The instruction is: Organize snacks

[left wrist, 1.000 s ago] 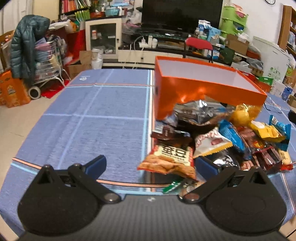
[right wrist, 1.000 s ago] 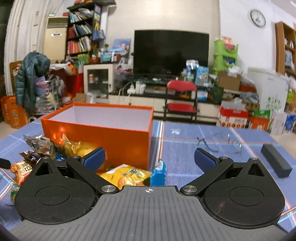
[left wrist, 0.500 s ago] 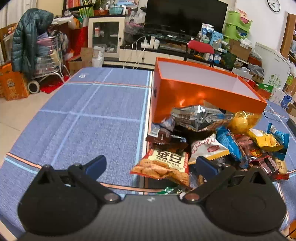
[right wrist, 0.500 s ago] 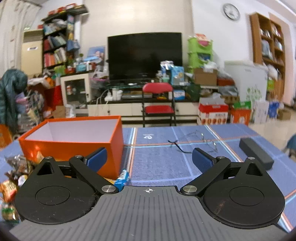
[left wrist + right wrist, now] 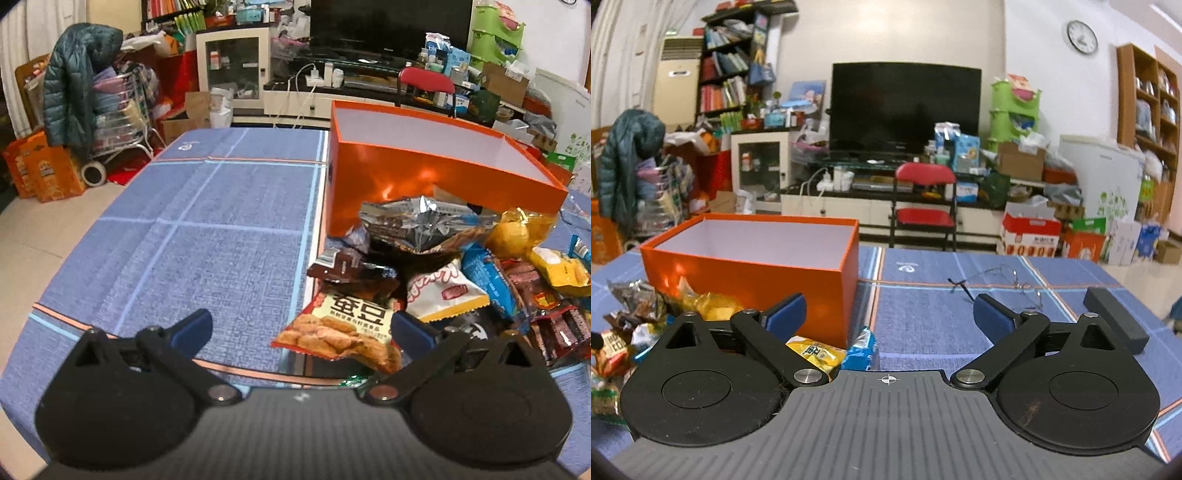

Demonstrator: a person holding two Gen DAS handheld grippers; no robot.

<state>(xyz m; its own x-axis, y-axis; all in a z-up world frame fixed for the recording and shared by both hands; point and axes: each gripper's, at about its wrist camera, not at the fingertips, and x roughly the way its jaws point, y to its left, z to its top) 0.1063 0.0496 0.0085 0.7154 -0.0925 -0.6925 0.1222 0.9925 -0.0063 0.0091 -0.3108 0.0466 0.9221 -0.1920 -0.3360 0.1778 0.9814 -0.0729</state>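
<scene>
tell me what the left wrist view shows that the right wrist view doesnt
Only the left wrist view shows the white snack packet with red lettering and the open left gripper close beside the peanut snack bag with a cream label. Only the right wrist view shows the thin wire-framed glasses, the black rectangular case and the open, empty right gripper. Both show the glossy orange cardboard box, with nothing visible inside, and the blue checked tablecloth.

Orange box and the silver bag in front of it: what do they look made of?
The orange box looks like stiff cardboard with a glossy outer coat: straight thin walls, bright reflections on its side, a matte pale inside. The silver bag looks like crinkled metallic foil or foil-lined plastic: sharp creases and mirror-like glints. Which of the two I cannot tell.
</scene>
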